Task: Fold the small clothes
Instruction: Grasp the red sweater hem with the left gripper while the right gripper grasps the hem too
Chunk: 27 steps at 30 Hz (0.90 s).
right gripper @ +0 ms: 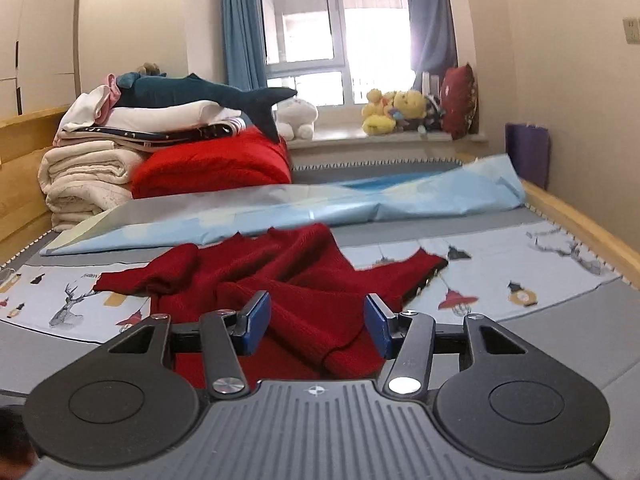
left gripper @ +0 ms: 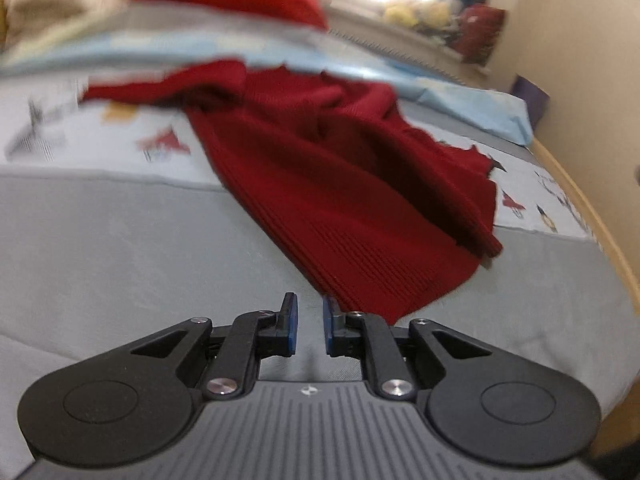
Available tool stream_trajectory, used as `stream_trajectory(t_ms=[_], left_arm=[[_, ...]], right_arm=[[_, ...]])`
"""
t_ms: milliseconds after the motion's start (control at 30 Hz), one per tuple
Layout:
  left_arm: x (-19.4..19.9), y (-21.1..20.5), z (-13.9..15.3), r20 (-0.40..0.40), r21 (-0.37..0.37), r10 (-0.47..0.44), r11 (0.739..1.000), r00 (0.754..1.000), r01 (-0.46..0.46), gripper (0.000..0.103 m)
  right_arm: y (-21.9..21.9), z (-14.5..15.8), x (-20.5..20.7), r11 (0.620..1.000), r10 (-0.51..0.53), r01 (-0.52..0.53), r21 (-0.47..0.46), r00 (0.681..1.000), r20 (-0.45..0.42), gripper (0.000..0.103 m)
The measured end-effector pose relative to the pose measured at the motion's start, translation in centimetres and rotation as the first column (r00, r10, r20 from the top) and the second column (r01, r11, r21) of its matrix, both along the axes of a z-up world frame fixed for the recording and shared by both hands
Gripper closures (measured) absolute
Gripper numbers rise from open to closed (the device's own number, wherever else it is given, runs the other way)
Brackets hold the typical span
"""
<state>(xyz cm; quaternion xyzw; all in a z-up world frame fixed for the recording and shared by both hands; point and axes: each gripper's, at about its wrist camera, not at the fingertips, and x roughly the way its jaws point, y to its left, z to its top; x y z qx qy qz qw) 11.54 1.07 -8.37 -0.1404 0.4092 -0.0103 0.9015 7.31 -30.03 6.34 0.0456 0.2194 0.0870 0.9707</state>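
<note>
1. The crumpled dark red ribbed knit garment (left gripper: 344, 184) lies on the grey bed cover (left gripper: 120, 248), stretching away diagonally.
2. The left gripper (left gripper: 306, 326), narrowly parted and empty, sits at its near hem.
3. The right gripper (right gripper: 316, 322), wide open and empty, hangs above the hem.

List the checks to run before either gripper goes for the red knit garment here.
1. Left gripper empty, jaws slightly apart: ok.
2. Right gripper empty, jaws wide: ok.
3. Red knit garment lying flat: not ok, it is crumpled and creased.
4. Hem edge reachable by the left gripper: ok, it lies just beyond the right jaw.
5. Both sleeves located: cannot tell, folds hide them.
6. Printed sheet smooth under the garment: cannot tell.
</note>
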Motion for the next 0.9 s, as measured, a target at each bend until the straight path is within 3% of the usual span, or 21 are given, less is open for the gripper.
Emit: stream_trajectory(t_ms=[167, 267, 333, 400, 467, 567, 667, 767, 833, 867, 900], left_arm=[[4.4, -0.1, -3.2, -0.084, -0.115, 0.065, 0.991, 0.994, -0.075, 0.067], [6.5, -0.4, -4.9, -0.161, -0.167, 0.09, 0.979, 0.983, -0.117, 0.062], [7.3, -0.7, -5.0, -0.154, -0.151, 0.096, 0.981, 0.983, -0.12, 0.063], [8.4, -1.2, -4.7, -0.165, -0.099, 0.062, 0.992, 0.984, -0.079, 0.072], [9.0, -0.8, -3.9, -0.168, -0.082, 0.002, 0.997, 0.986, -0.016, 0.097], [8.2, 1.5, -0.8, -0.066, -0.034, -0.114, 0.993, 0.991, 0.112, 0.098], [6.2, 5.5, 2.6, -0.017, 0.101, -0.208, 0.973, 0.978, 0.208, 0.099], [3.9, 11.7, 4.1, -0.057, 0.201, -0.223, 0.952, 0.973, 0.23, 0.099], [2.2, 16.0, 4.0, -0.086, 0.355, -0.208, 0.907, 0.974, 0.225, 0.099], [1.5, 18.2, 3.5, -0.107, 0.402, -0.193, 0.889, 0.975, 0.22, 0.099], [1.2, 20.2, 3.1, -0.133, 0.406, -0.17, 0.889, 0.976, 0.21, 0.099]], right_arm=[[-0.8, 0.1, 0.4, 1.0, 0.008, -0.008, -0.023, 1.0, 0.006, 0.048], [-1.4, 0.1, 0.5, 1.0, 0.017, -0.017, -0.02, 1.0, -0.001, 0.048], [-1.7, -0.1, 0.7, 1.0, 0.014, -0.014, -0.024, 1.0, -0.015, 0.048], [-1.8, -0.3, 1.1, 1.0, 0.005, -0.006, -0.027, 0.999, -0.031, 0.048], [-1.8, -0.5, 1.4, 1.0, 0.001, -0.002, -0.022, 0.999, -0.044, 0.048], [-1.6, -0.6, 1.9, 1.0, -0.012, 0.011, -0.016, 0.999, -0.051, 0.048], [-1.6, -0.7, 2.5, 1.0, -0.029, 0.029, 0.0, 0.998, -0.056, 0.048], [-1.9, -0.9, 3.4, 0.998, -0.056, 0.057, 0.024, 0.996, -0.07, 0.048], [-2.3, -1.2, 4.3, 0.995, -0.077, 0.082, 0.053, 0.993, -0.095, 0.048], [-2.5, -1.5, 4.7, 0.993, -0.086, 0.094, 0.066, 0.99, -0.112, 0.048], [-2.7, -1.8, 5.2, 0.991, -0.095, 0.106, 0.079, 0.987, -0.133, 0.048]])
